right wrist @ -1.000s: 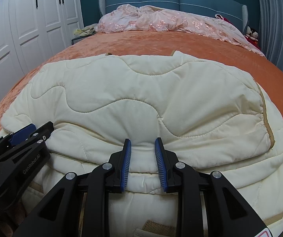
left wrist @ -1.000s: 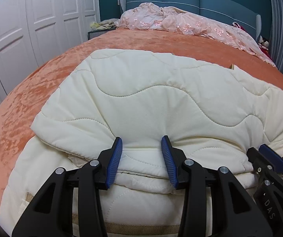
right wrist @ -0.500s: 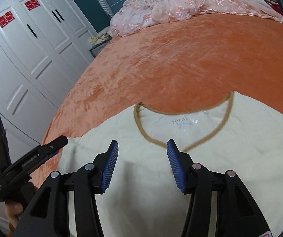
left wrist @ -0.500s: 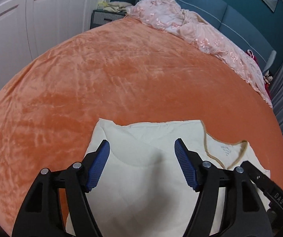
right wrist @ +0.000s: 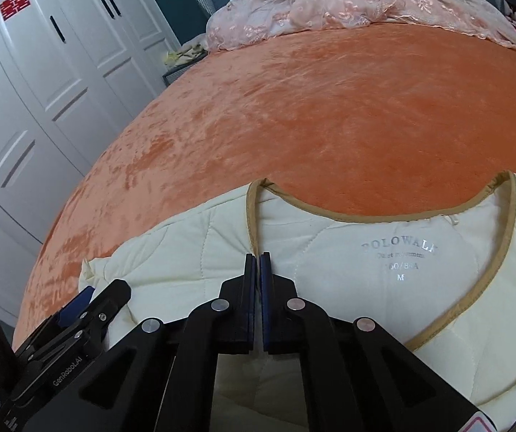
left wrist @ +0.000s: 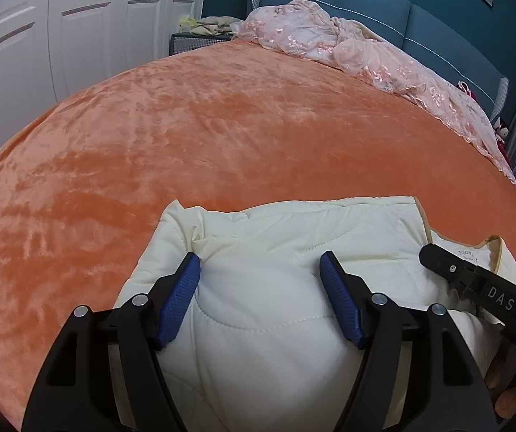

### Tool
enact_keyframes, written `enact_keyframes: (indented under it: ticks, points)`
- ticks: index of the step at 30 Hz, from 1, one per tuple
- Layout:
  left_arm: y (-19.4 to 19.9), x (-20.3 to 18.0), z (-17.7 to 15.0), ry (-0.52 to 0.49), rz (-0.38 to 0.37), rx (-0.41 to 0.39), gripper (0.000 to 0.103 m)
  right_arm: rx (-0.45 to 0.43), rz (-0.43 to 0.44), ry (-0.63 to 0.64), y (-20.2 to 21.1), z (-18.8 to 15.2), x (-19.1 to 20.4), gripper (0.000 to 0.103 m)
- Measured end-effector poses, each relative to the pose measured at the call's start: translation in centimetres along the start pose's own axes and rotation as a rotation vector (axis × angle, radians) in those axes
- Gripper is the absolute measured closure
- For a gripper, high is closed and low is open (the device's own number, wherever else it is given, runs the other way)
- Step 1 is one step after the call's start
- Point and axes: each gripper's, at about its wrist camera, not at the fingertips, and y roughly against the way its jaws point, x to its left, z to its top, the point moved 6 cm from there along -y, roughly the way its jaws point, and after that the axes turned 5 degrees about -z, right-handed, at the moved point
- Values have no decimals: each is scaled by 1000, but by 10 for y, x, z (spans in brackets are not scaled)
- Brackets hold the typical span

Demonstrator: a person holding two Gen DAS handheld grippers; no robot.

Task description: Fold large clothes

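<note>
A cream quilted jacket [left wrist: 276, 252] with tan trim lies on the orange bedspread [left wrist: 222, 136] at the near edge. My left gripper [left wrist: 259, 266] is open, its blue pads straddling the jacket's shoulder area. My right gripper [right wrist: 257, 257] is shut on the jacket's tan-trimmed front edge by the neckline [right wrist: 252, 216]. The inner label [right wrist: 400, 255] shows to the right of it. The right gripper also shows at the right of the left wrist view [left wrist: 474, 280], and the left one at the lower left of the right wrist view [right wrist: 78, 309].
A pink lace cover [left wrist: 366, 54] is bunched along the blue headboard [left wrist: 330, 7]. White wardrobe doors [right wrist: 41, 90] stand on the left, with a nightstand [left wrist: 200, 39] holding cloths. The orange bedspread [right wrist: 330, 108] stretches beyond the jacket.
Both grippers moved from the folded bundle up to the collar end. The right gripper went from open to shut on the trimmed front edge. The left gripper opened wider and lowered onto the shoulder.
</note>
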Motion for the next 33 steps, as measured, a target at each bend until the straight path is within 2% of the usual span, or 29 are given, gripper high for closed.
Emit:
enact_keyframes:
  ticks: [3, 9, 13, 15, 17, 19, 21, 23, 25, 26, 31, 33]
  points:
    - [-2, -2, 0, -15, 19, -3, 36, -8, -40, 18, -2, -2, 1, 103]
    - [-7, -4, -1, -37, 44, -4, 36, 34, -66, 8, -16, -4, -2, 103]
    - [-10, -5, -2, -53, 73, 0, 35, -4, -40, -27, -4, -1, -6, 103]
    - [-10, -5, -1, -54, 81, 7, 34, -82, -89, -103, 22, 8, -24, 94]
    - [-10, -5, 0, -55, 77, 13, 33, -135, -90, -212, 55, 13, -56, 92]
    - [-8, -6, 1, -56, 61, 23, 27, -114, -107, -286, 76, 11, -95, 86]
    - [1, -10, 6, -58, 66, 41, 26, -109, -167, -320, 96, 4, -138, 79]
    - [22, -21, 11, -55, 18, 21, 26, -96, -206, -347, 109, -4, -179, 72]
    - [43, -47, 20, -71, -49, -4, 26, -76, -208, -396, 116, -10, -213, 72]
    - [48, -64, 25, -87, -88, -1, 26, -77, -199, -415, 119, -11, -226, 75]
    - [44, -184, 34, -212, -324, 104, 28, -30, -167, -482, 111, -18, -257, 92]
    - [29, -226, 26, -244, -383, 166, 31, -23, -162, -473, 106, -20, -257, 94]
